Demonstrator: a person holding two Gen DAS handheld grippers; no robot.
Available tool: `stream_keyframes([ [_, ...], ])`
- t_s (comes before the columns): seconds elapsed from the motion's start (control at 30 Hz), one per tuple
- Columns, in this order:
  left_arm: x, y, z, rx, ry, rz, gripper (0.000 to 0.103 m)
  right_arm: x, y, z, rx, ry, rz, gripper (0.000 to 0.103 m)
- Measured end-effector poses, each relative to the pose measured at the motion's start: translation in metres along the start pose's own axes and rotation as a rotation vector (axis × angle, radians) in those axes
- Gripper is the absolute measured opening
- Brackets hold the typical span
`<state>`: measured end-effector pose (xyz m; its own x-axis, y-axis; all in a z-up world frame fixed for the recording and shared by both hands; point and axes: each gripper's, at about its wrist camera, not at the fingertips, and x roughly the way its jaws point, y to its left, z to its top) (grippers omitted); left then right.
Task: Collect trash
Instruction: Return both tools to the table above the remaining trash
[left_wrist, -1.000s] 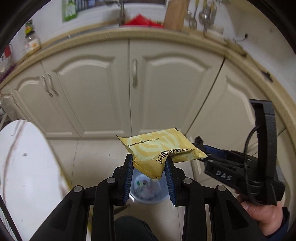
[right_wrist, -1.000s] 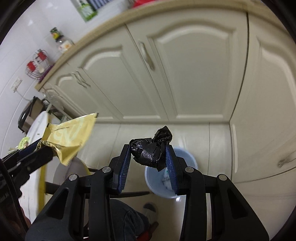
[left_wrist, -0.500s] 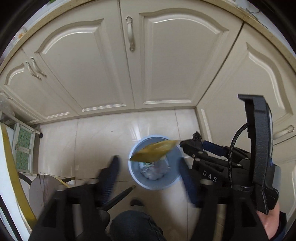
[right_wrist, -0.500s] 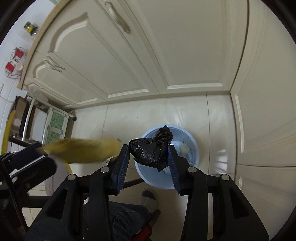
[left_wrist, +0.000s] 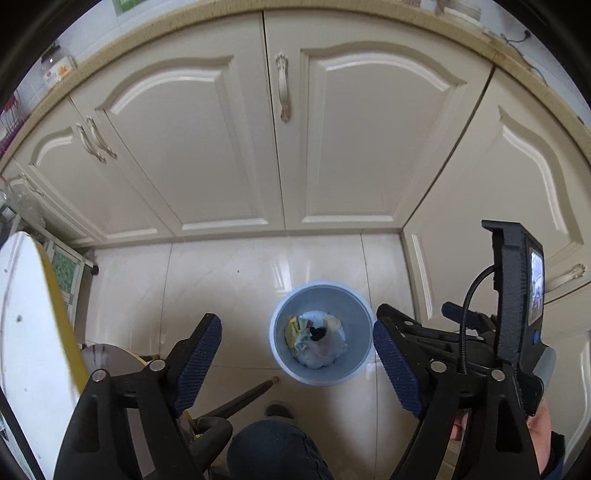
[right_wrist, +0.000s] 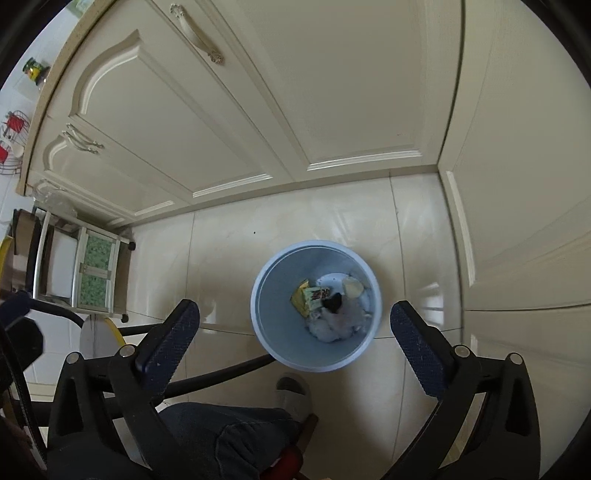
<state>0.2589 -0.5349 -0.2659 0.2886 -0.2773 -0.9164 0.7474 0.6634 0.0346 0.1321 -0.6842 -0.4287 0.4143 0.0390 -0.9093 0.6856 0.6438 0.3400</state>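
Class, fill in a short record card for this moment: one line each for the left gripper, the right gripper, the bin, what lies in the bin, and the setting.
left gripper: open, holding nothing, above the bin
right gripper: open, holding nothing, above the bin
bin: light blue, round, upright on the tiled floor
contents: yellow wrapper, black wad, pale crumpled scraps
setting: cream cabinet doors behind the bin
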Motion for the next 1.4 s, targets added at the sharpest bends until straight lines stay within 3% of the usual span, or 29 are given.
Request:
stream_keyframes([
  [0.1, -0.021, 0.002, -0.01, -0.002, -0.03, 0.007, 0.082, -0.01, 0.006, -0.001, -0.003, -0.015, -0.001, 0.103],
  [0.3, -0.061, 0.013, -0.028, -0.011, -0.124, 0.038, 0.096, -0.044, 0.022, -0.002, -0.016, -0.072, -0.003, 0.103],
  [0.57, -0.129, 0.036, -0.066, -0.053, -0.234, 0.031, 0.098, -0.106, 0.064, -0.007, -0.061, -0.182, 0.018, 0.103],
  [0.93, -0.256, 0.1, -0.163, -0.191, -0.404, 0.1, 0.098, -0.18, 0.158, -0.033, -0.186, -0.316, 0.06, 0.103],
  [1.4, -0.352, 0.175, -0.304, -0.407, -0.56, 0.211, 0.102, -0.233, 0.298, -0.093, -0.422, -0.412, 0.158, 0.103],
])
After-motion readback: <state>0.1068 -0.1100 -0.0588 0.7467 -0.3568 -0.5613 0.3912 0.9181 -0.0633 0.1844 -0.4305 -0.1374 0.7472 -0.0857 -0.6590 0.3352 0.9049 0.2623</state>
